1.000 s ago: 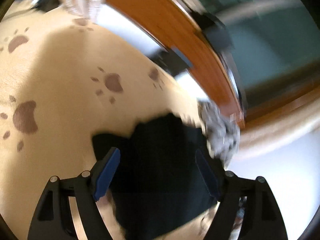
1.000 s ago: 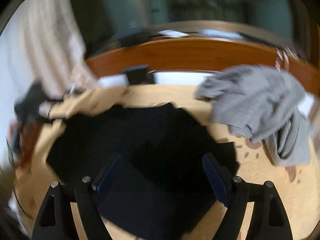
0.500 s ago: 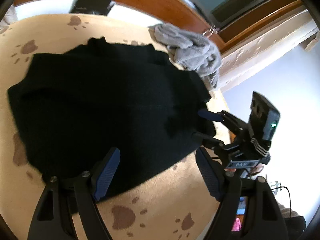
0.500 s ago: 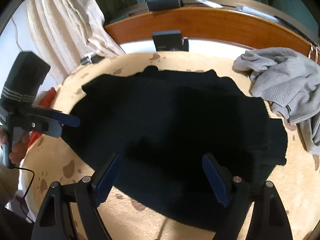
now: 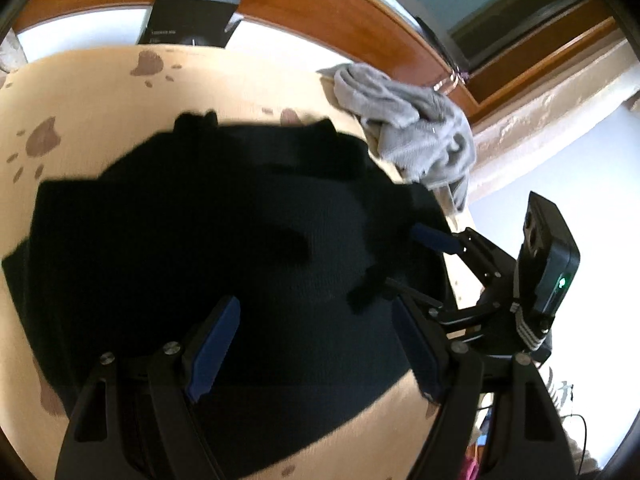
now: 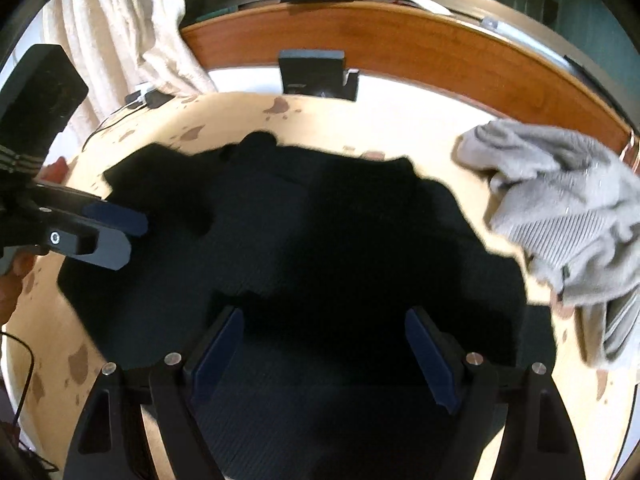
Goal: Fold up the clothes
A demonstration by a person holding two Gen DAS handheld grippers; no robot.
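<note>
Black garment (image 5: 208, 248) lies spread over the cream blanket (image 5: 248, 80) with brown paw prints; fine ribbed knit, edges uneven, small bumps along its far edge. It fills the middle of both views. Surface under the blanket cannot be told.

Left gripper (image 5: 316, 356): jaws wide, blue pads well apart, nothing between them, hovering over the near part of the black garment. Contact with the cloth cannot be told. Seen from the right wrist view it comes in from the left side (image 6: 108, 228), pads over the garment's left edge, a hand (image 6: 12, 276) behind it.

Right gripper (image 6: 324, 352): jaws wide too, nothing pinched, poised above the garment's near middle. In the left wrist view it stands at the right (image 5: 424, 264), pads at the garment's right edge.

Grey garment (image 6: 560, 208) crumpled in a heap at the far right of the blanket, just beside the black one; whether they touch cannot be told.

Beyond: white strip, dark box (image 6: 312, 74) on it, then a curved wooden board (image 6: 400, 36). Cream curtain (image 6: 120, 28) hangs far left.
</note>
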